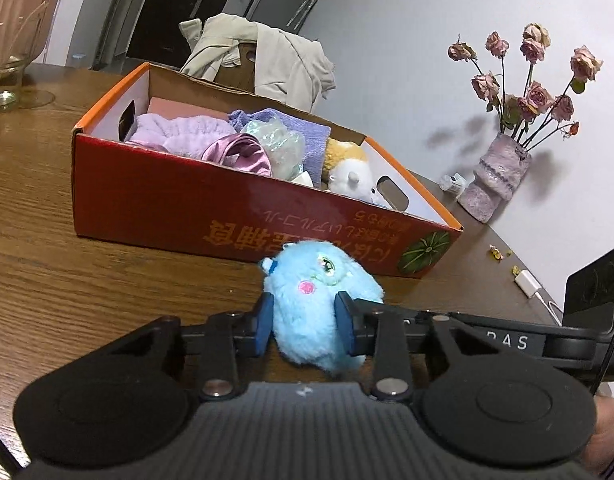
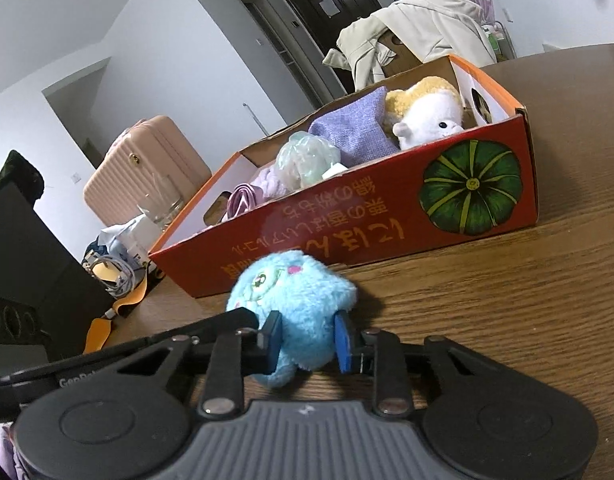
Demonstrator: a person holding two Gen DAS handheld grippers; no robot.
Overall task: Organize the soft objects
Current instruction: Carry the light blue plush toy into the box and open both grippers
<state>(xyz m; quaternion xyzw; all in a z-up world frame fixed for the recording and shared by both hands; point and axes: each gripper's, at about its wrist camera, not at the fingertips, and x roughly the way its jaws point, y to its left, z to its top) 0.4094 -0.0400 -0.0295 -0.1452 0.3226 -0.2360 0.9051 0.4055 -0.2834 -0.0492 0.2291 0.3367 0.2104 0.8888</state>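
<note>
Two grippers close on one blue plush toy (image 1: pixel 323 304), which lies on the wooden table (image 1: pixel 87 264) just in front of the red cardboard box (image 1: pixel 179 208). We see the left gripper (image 1: pixel 305 326) with its blue pads pressed into the fur on both sides, and the right gripper (image 2: pixel 309 340) squeezing the same toy from the other direction. We think both hold it because the toy is round and very soft, so one grip could slip. Its fur is long and fluffy, with an embroidered eye and a pink cheek. The box has stiff, glossy walls and already holds other soft things: a purple towel (image 1: pixel 303 136), a shiny pink cloth (image 1: pixel 239 156) and a white and yellow plush animal (image 1: pixel 349 172). The toy probably goes there next.
</note>
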